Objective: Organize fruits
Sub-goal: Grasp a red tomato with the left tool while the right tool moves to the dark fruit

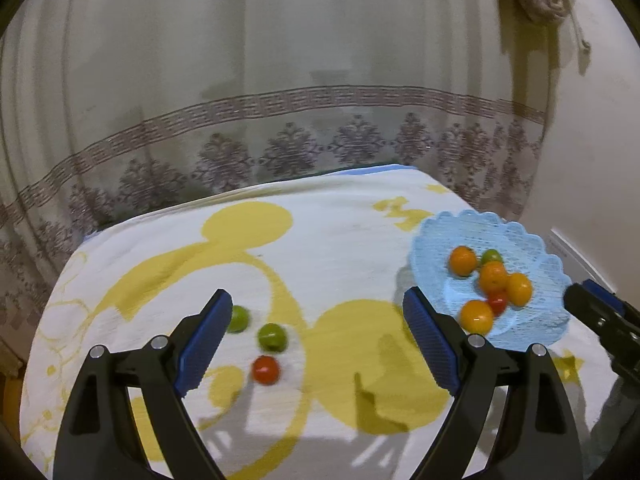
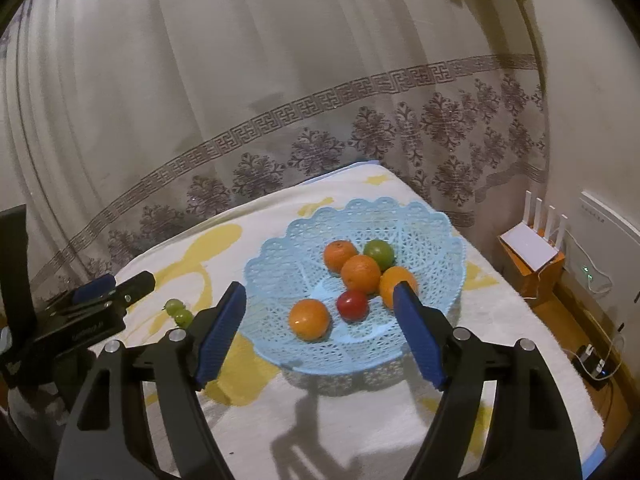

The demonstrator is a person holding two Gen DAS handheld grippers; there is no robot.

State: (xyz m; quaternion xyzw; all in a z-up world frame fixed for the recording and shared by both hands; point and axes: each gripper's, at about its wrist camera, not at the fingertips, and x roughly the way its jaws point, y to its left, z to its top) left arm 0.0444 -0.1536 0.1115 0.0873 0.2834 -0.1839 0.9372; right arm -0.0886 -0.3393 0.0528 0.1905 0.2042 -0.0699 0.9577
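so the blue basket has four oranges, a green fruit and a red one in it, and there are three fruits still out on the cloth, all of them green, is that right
Not quite. The blue basket count is right, and three fruits do lie loose on the cloth, but only two are green; the third is a red fruit. The left wrist view shows it nearest the camera, between the open left gripper's fingers.

Light: dim, warm indoor light from above and behind me.
Shadows: my fingers (image 1: 430, 340) throw hard dark shapes on the bedspread (image 1: 340, 248); the basket (image 2: 280, 264) casts a patterned one below its rim.
Blur: loose fruit (image 1: 266, 369) smeared in my left view.
Edges: black fisheye corners, curtain (image 2: 240, 80) bowed.
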